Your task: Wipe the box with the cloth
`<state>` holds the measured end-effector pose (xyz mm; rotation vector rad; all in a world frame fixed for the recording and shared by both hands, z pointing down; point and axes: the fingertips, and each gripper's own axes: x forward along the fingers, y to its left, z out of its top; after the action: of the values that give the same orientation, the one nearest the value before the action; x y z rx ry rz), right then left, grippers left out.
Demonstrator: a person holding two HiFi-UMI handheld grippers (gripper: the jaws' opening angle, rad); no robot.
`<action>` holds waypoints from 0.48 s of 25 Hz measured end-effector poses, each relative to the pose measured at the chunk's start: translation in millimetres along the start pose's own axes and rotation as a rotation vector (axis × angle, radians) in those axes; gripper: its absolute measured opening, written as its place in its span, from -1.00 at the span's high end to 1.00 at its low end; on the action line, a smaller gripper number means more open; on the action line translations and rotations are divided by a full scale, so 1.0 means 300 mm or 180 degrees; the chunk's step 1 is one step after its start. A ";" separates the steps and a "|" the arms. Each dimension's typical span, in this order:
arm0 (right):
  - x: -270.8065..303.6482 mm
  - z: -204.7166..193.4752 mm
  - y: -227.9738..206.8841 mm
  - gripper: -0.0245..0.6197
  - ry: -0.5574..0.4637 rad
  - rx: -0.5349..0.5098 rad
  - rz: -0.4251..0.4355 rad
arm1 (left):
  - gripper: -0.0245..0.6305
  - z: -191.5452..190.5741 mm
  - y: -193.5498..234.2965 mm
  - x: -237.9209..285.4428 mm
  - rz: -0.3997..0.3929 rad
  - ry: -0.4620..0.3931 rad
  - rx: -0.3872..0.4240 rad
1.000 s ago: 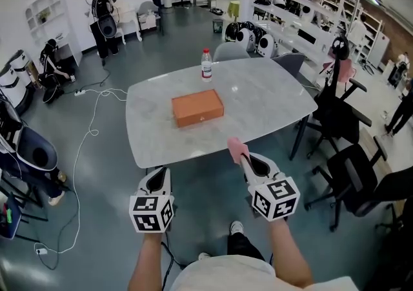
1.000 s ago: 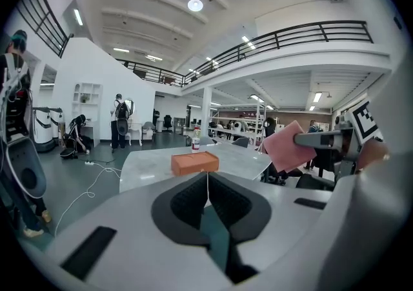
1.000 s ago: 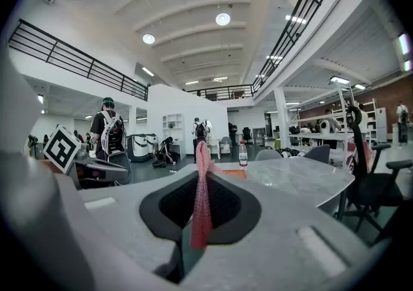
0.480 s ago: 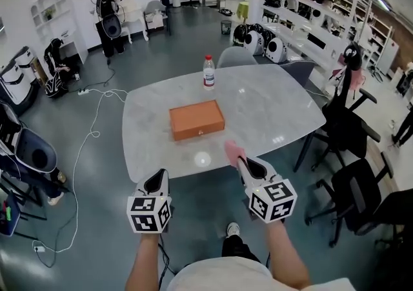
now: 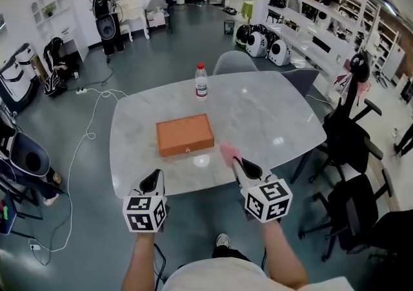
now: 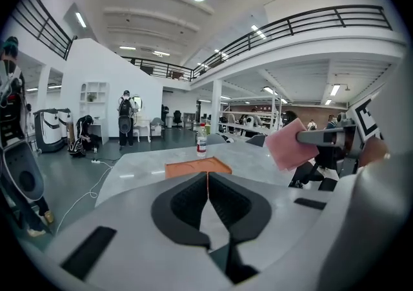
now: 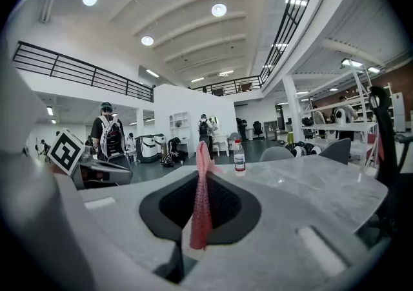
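Box [image 5: 184, 135] position was the main point for the coming move: it lay flat on the table [image 5: 277, 122], a little back from the near edge and left of the middle, with its long axis about parallel to that edge. From the right gripper [image 5: 236, 162] the box was ahead and to the left; from the left gripper [image 5: 153, 177] it was ahead and slightly to the right. I judged the right one a bit nearer, because the cloth [image 5: 228, 151] tip already reached over the near edge, close to the right end of the box but not touching it. In the right gripper view the jaws were closed on the pink cloth, which stood up between them as a thin folded strip. In the left gripper view the jaws were together with nothing between them, and the box was seen straight ahead past their tips. The left gripper hung just outside the near edge of the table. A bottle [image 5: 201, 81] stood near the far edge, well apart from the box. The wiping was not yet begun, as I judged it.
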<state>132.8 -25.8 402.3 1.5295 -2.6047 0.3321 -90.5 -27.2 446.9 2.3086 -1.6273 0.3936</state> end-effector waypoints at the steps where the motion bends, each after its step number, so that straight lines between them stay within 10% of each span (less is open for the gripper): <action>1: 0.015 0.003 -0.024 0.87 0.0008 0.0010 0.0017 | 0.88 0.005 -0.007 0.023 0.0014 0.0012 -0.0002; 12: 0.181 0.035 -0.223 0.87 0.0079 0.0077 0.0271 | 0.88 0.055 -0.019 0.211 0.0294 0.0086 -0.0105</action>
<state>164.8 -105.9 412.0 1.4151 -2.6614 0.3888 -63.5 -86.4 455.2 2.2009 -1.7188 0.4132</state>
